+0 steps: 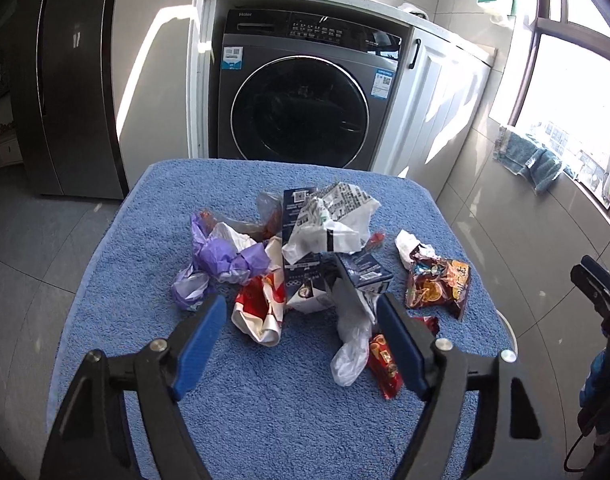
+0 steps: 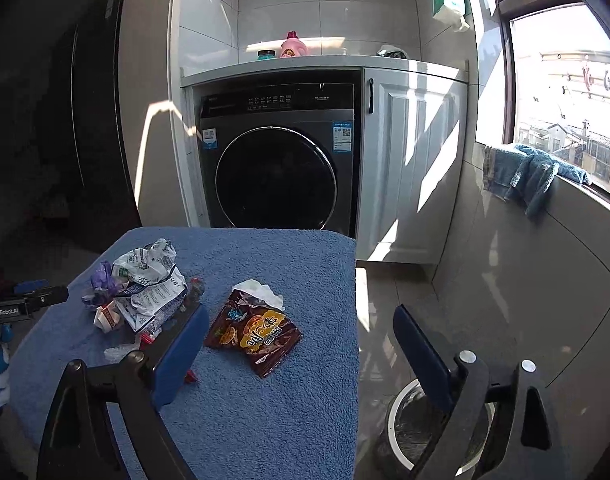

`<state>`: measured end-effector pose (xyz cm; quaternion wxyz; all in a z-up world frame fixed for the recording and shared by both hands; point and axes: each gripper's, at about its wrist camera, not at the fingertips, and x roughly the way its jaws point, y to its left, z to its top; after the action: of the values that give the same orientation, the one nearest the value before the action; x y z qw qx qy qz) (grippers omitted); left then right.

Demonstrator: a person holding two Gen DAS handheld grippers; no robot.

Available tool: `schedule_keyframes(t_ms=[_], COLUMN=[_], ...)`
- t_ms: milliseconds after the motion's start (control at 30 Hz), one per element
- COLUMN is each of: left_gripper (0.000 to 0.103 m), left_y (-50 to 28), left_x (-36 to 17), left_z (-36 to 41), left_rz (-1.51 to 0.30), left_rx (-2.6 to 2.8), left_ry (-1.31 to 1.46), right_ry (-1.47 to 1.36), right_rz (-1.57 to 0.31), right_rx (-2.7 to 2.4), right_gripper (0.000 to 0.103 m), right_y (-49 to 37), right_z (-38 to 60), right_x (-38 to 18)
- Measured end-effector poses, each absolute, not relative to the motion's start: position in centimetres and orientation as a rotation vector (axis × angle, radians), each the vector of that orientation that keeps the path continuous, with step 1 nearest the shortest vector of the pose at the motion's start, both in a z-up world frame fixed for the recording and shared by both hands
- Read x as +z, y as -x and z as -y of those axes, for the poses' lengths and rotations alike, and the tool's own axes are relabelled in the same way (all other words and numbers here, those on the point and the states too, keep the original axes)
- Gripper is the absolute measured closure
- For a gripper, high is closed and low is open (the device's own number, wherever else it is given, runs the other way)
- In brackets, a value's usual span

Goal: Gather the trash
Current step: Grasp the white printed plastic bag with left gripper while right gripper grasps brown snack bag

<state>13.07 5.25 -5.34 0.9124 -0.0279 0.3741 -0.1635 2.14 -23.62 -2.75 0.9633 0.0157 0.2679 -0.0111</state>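
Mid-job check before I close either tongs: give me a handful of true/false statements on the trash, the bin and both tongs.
1. Both tongs are empty. True: the left tongs and right tongs are open, with nothing between the pads.
2. The brown snack bag lies apart from the main trash pile. True.
3. The trash sits on bare wood. False: it lies on a blue towel.
4. The trash bin stands on the towel. False: it is on the floor beside the towel's edge.
5. The washing machine door is open. False: it is shut.
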Motion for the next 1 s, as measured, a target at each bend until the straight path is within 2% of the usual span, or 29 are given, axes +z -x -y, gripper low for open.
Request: schedule_keyframes(t_ms=[133,400,533,600,667,900,1000], left_gripper=[0.04,0.07,0.073,0.079,0.081,0.082,0.082], left_y=[-17.2,-24.0,-24.5,-24.5,-24.4,-23.3,-22.7], left_x=[-5.6,-8.1,-8.7,-8.8,-8.9,-7.8,-6.7], left_z=[-3.2,-0.8,-0.4,-0.3,-0.4,-1.1,-1.8], left_rz=[-0.8,-0.937,-0.952,-0.949,-0.948,-0.901,-0.872], left_rx=[-0.374,-0.384,-0.386,-0.386,-0.388,-0.419,-0.432], left_ry=[0.076,0.103,0.093,0.093,0.107,0.176,0.217], right_ry=[-0.037,-0.057,-0.06,-0.06,-0.064,-0.077,-0.074], right_rz=[-0.568,-0.636,-0.696,-0.725,-0.761,-0.843,-0.859], right_rx=[0.002,0.083,0.146,0.176,0.195,0.217,0.219], right_gripper=[0.014,0.02,0.022,0.024,0.034,0.056,0.074], right_y=[-3.9,-8.5,-11.4,-12.6,-13.8,-14.9,-14.7], right_z=[23.9,24.3,24.0,23.7,23.5,23.6,23.7], right_x=[-3.8,-6.7,-8.7,-9.7,-10.9,-13.1,-13.6])
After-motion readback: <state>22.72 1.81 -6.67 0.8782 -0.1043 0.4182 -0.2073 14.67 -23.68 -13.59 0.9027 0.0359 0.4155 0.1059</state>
